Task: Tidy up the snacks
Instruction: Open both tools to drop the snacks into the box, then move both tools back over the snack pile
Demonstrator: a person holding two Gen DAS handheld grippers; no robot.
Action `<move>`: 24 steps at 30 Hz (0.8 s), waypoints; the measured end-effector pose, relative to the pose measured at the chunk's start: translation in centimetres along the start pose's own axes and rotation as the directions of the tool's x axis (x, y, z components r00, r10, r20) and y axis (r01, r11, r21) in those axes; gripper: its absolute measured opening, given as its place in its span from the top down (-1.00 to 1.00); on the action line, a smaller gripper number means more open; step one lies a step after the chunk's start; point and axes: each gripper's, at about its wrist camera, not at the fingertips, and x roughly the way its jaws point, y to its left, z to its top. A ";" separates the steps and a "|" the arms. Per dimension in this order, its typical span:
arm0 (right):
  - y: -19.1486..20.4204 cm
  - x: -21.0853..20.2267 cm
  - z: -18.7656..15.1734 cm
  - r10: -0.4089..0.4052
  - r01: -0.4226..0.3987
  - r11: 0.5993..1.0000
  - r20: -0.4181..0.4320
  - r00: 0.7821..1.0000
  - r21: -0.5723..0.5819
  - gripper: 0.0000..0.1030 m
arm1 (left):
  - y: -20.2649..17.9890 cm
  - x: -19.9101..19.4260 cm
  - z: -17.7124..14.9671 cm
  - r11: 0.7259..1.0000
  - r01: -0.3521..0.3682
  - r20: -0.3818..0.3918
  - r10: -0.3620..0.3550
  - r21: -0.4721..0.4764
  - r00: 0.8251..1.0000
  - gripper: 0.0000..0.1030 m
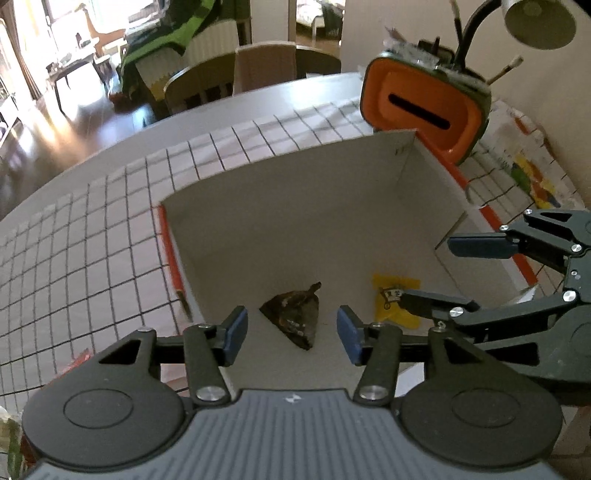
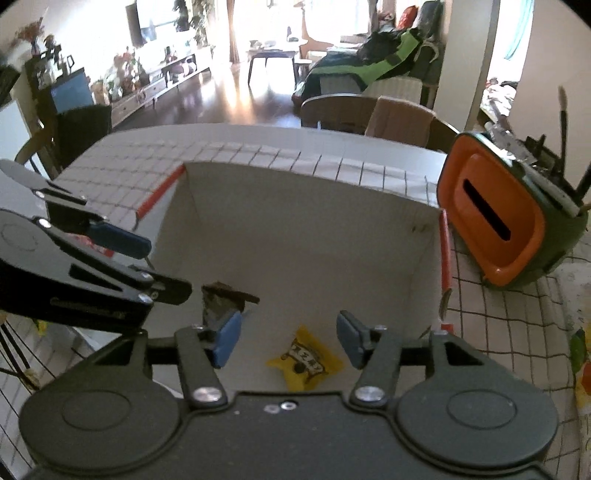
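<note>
An open white cardboard box [image 1: 295, 206] with orange edges sits on the checked tablecloth; it also shows in the right wrist view [image 2: 314, 240]. On its floor lie a dark triangular snack packet [image 1: 293, 314] and a yellow snack packet [image 1: 391, 295]. My left gripper [image 1: 291, 334] is open and empty above the dark packet. My right gripper [image 2: 288, 339] is open and empty above the yellow packet [image 2: 304, 363]; the dark packet [image 2: 221, 299] lies to its left. The right gripper shows in the left view [image 1: 439, 271], and the left gripper shows in the right view [image 2: 159, 264].
An orange and green container [image 1: 424, 107] with brushes stands behind the box's right corner, also in the right wrist view [image 2: 495, 218]. A desk lamp [image 1: 535, 22] hangs over it. Colourful paper [image 1: 532, 177] lies at the right. Chairs [image 1: 207, 85] stand past the table's far edge.
</note>
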 end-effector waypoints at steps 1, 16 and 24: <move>0.1 -0.4 0.0 0.000 -0.001 1.000 0.008 1.000 0.008 -0.16 | 0.2 -0.5 -0.2 1.000 0.000 0.010 0.000 0.001 1.000 -0.03; 4.8 -6.2 0.4 0.015 -0.028 0.996 0.139 0.990 0.089 -0.64 | 3.6 -7.4 -3.6 0.999 0.046 0.140 -0.045 -0.005 0.989 -0.27; 8.4 -7.5 0.6 0.025 -0.045 0.993 0.176 0.984 0.109 -0.71 | 6.7 -10.5 -6.6 0.998 0.059 0.192 -0.057 -0.007 0.980 -0.37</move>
